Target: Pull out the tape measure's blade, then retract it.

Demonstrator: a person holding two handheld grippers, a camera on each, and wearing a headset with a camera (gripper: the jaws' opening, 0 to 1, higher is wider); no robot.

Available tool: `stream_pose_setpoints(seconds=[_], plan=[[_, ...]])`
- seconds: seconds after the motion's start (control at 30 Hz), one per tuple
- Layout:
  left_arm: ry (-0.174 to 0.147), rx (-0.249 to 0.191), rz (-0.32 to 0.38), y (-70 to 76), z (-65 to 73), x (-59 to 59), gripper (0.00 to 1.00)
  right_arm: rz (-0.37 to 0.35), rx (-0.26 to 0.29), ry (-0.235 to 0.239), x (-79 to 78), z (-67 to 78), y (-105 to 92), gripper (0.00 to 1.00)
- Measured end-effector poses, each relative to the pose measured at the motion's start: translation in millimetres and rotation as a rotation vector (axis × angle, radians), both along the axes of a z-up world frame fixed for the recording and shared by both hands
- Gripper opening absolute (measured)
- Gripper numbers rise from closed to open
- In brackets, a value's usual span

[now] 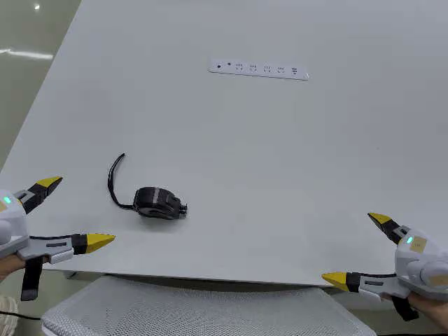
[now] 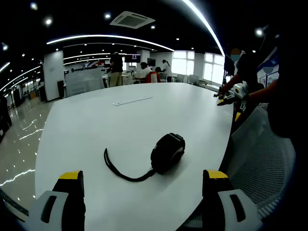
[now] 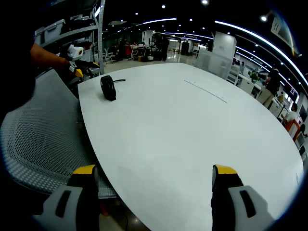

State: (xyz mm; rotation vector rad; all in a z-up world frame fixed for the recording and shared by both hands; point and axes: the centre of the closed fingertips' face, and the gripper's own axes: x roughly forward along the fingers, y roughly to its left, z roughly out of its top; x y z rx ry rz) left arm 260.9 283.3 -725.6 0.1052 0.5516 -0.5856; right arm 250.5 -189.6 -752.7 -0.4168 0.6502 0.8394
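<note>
1. The head view looks steeply down from above the near edge of the white table (image 1: pixel 280 175). The tape measure (image 1: pixel 159 202) lies lower left in frame and the power strip (image 1: pixel 259 69) near the top.
2. The left gripper view skims low across the tabletop, close to the tape measure at centre. The right gripper (image 2: pixel 226 98) shows at right.
3. The right gripper view faces across the table from farther off. The tape measure is small at upper left, near the left gripper (image 3: pixel 85 67).
4. All three views share the tape measure and the power strip.

white table (image 1: pixel 294 147), tape measure (image 1: pixel 159 203), power strip (image 1: pixel 258 69)
</note>
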Motion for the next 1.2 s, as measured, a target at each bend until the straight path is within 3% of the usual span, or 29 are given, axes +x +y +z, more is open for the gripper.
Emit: stream_pose_setpoints(seconds=[0.1, 0.67, 0.73, 0.93, 1.03, 1.1, 1.2], plan=[[-0.025, -0.004, -0.013, -0.9, 3.7, 0.4, 0.99, 0.015, -0.009, 0.006, -3.7, -1.7, 0.7, 1.0], [-0.023, 0.022, -0.047, -2.1, 2.7, 0.4, 0.99, -0.01, -0.005, 0.015, -4.1, -0.3, -6.5, 1.0], [-0.021, 0.003, -0.038, -2.6, 4.4, 1.6, 0.99, -0.009, -0.006, 0.013, -3.2, 1.0, -6.7, 1.0], [-0.022, 0.013, -0.043, -1.0, 5.4, 2.6, 0.99, -0.008, -0.009, 0.006, -0.4, 2.7, -7.3, 1.0], [-0.029, -0.016, -0.033, -4.0, 17.2, 11.0, 0.99, -0.008, -0.006, 0.002, 2.1, 5.7, -5.0, 1.0], [-0.051, 0.007, -0.082, -11.0, 27.3, 16.9, 0.98, 0.021, 0.035, -0.03, 5.9, 13.7, 5.9, 0.99], [-0.044, 0.048, -0.184, -25.7, 34.6, 19.8, 0.98, 0.048, 0.017, -0.042, 8.6, 15.4, 11.5, 1.0]])
